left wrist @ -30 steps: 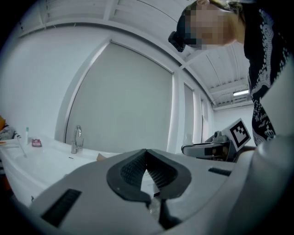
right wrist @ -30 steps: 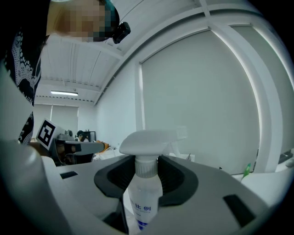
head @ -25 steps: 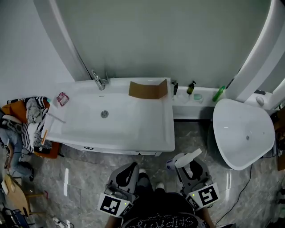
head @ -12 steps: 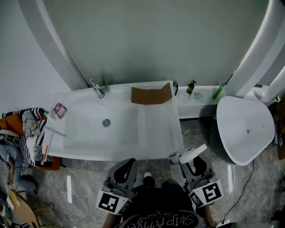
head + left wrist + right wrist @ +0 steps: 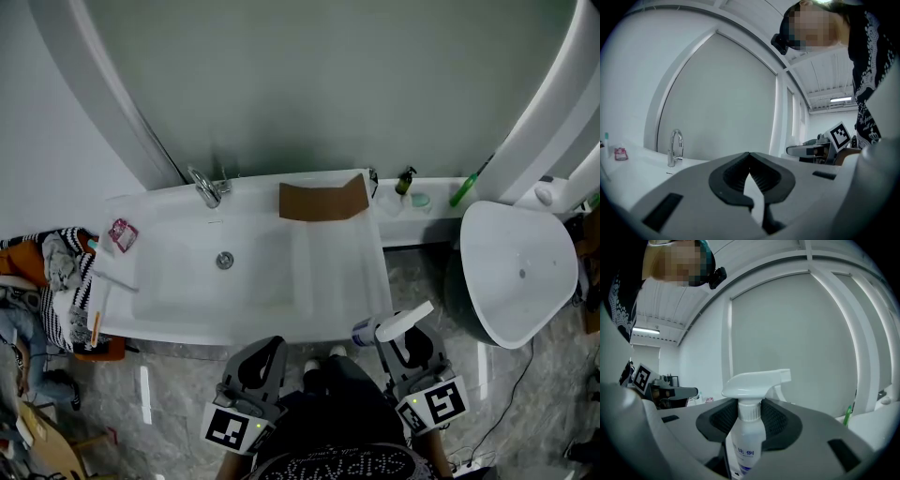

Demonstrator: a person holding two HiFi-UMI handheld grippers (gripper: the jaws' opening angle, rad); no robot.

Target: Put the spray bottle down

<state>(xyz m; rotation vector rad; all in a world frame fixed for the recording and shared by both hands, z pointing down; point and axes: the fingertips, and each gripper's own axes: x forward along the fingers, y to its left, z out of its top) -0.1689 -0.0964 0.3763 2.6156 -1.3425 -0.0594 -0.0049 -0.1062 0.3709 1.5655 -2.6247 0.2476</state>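
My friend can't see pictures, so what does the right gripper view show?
A white spray bottle stands upright, clamped by its neck between the dark jaws of the right gripper, its nozzle pointing right. Behind it is a big pale arched panel, with a green bottle far off at the right edge.

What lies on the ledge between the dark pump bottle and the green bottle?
Head view: a small pale-green object, too small to identify, lies between the dark pump bottle and the green bottle.

The spray bottle carries two blue characters, 比例, on its white side; the print beneath them is too small to read.
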